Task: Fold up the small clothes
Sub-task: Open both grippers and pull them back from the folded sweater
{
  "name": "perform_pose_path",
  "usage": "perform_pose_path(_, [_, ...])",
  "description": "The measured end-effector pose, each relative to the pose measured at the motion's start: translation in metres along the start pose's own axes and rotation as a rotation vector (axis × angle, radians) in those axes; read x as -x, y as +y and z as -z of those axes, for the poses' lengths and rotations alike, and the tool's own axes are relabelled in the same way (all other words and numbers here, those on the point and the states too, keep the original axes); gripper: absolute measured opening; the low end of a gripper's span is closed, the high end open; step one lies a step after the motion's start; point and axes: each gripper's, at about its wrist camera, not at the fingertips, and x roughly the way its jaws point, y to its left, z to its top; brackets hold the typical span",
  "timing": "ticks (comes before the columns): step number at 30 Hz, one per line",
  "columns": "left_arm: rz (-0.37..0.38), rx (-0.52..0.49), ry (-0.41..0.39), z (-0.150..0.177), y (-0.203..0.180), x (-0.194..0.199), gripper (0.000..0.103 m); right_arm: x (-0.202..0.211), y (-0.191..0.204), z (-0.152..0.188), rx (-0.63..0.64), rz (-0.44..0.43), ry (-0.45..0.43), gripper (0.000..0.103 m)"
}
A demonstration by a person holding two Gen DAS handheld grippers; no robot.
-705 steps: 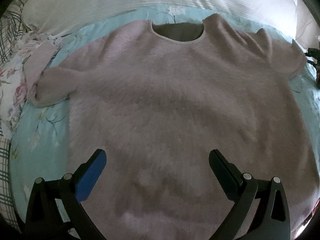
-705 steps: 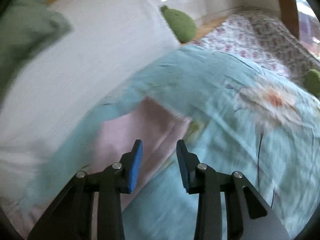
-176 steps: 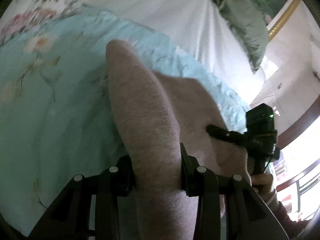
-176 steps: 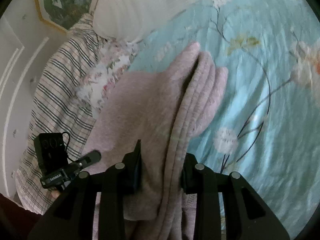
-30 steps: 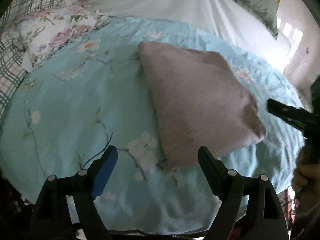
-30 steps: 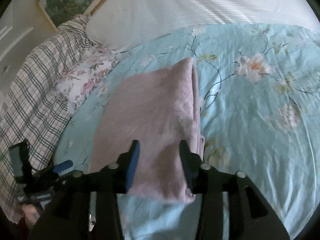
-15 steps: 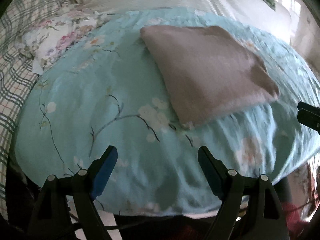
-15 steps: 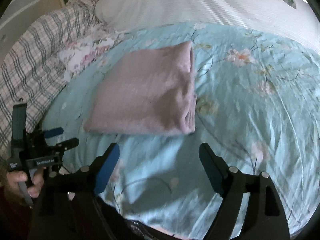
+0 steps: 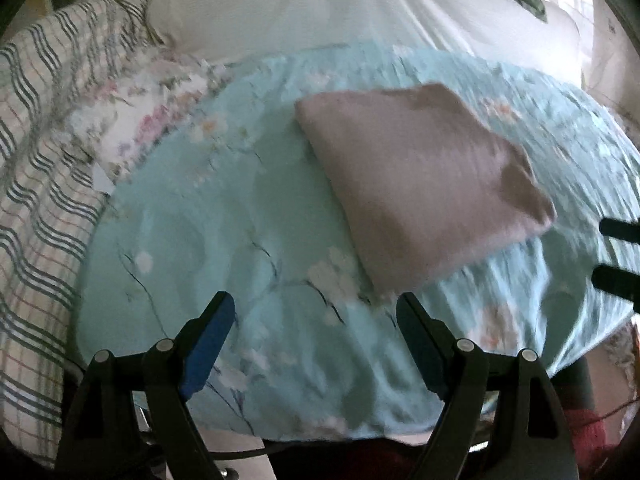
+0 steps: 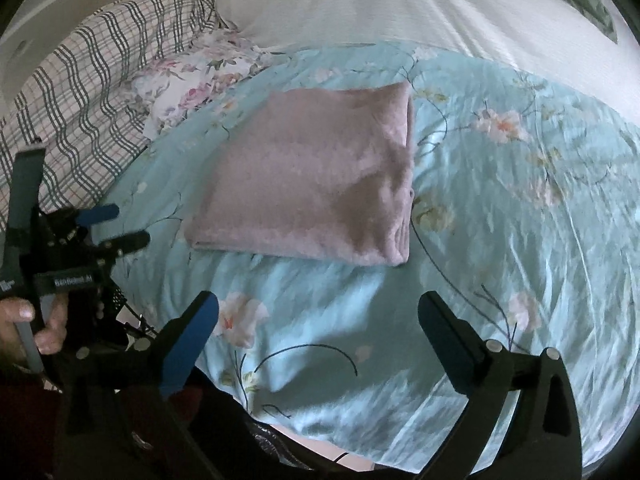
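The bed [image 10: 520, 240] spreads ahead of both pairs of jaws under a pale blue flowered cover; past it lie a white ribbed bedspread [image 10: 400, 4] and, off to the left, a checked blanket [image 10: 80, 92] with a small flowered cloth [image 10: 192, 76] beside it; the pink garment [image 10: 320, 176] lies folded into a flat rectangle on the blue cover, ahead of the right gripper [image 10: 318, 334] and well apart from its tips, its thick folded edge on the right; from the left gripper [image 9: 316, 334] the same garment [image 9: 420, 176] sits ahead and to the right, clear of the tips; the left jaws stand wide with nothing between them; the right jaws are opening, released and bare as well; a hand [image 10: 28, 328] at the left edge of the right wrist view grips the left tool's handle.
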Motion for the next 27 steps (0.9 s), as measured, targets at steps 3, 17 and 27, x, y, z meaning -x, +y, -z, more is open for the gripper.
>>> perform_pose_path(3, [0.027,0.047,-0.038,-0.009,0.009,0.001,0.083,0.002,-0.001,-0.008,0.009,-0.006,-0.01,0.101])
perform_pose_path(17, [-0.053,0.009,-0.008,-0.024,0.007,0.009,0.086,0.003,0.004,-0.04,0.055,-0.035,-0.017,0.103])
perform_pose_path(27, [-0.065,-0.004,0.052,-0.024,0.0,-0.014,0.09,-0.011,0.006,-0.041,0.062,-0.043,0.019,0.103])
